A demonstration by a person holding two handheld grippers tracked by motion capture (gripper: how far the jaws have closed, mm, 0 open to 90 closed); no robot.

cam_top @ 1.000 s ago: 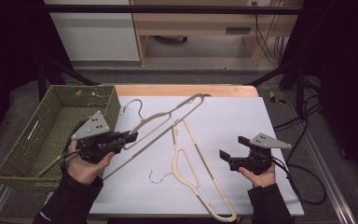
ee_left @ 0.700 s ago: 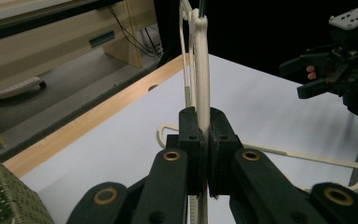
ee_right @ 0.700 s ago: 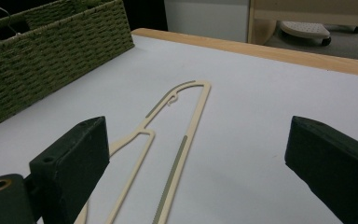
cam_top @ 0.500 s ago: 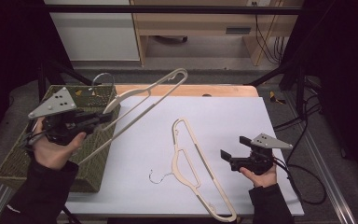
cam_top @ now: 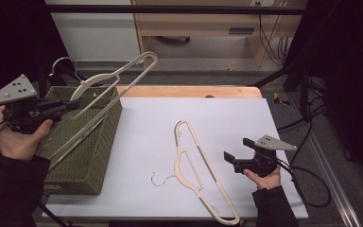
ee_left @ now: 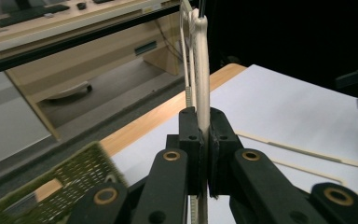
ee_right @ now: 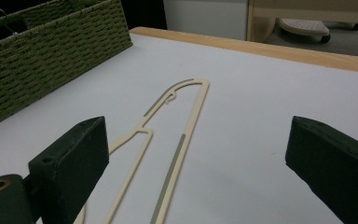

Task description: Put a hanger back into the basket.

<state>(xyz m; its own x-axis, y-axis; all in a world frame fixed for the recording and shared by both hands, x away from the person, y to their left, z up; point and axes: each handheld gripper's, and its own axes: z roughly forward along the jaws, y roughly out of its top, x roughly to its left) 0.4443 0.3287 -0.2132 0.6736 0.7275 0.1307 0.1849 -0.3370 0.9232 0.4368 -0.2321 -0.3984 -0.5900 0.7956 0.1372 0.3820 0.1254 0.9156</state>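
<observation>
Nearest, right gripper point(cam_top: 240, 160) sits spread and empty on the white table point(cam_top: 227, 109), far side from the basket point(cam_top: 82, 156); a second hanger point(cam_top: 196, 172) lies flat just basket-ward of it. Left gripper point(cam_top: 59, 108) is clamped tight on the held hanger point(cam_top: 116, 78), above the basket. Its long axis slants up and away over the basket's far rim, wire hook over the far corner. Left hand is nearer; likely lower it in.

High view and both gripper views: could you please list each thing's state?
Left gripper: shut on the lifted hanger.
Lifted hanger: in the air, tilted above the basket.
Right gripper: open, holding nothing.
Second hanger: flat on the table.
Basket: upright, at the table's left edge.
</observation>
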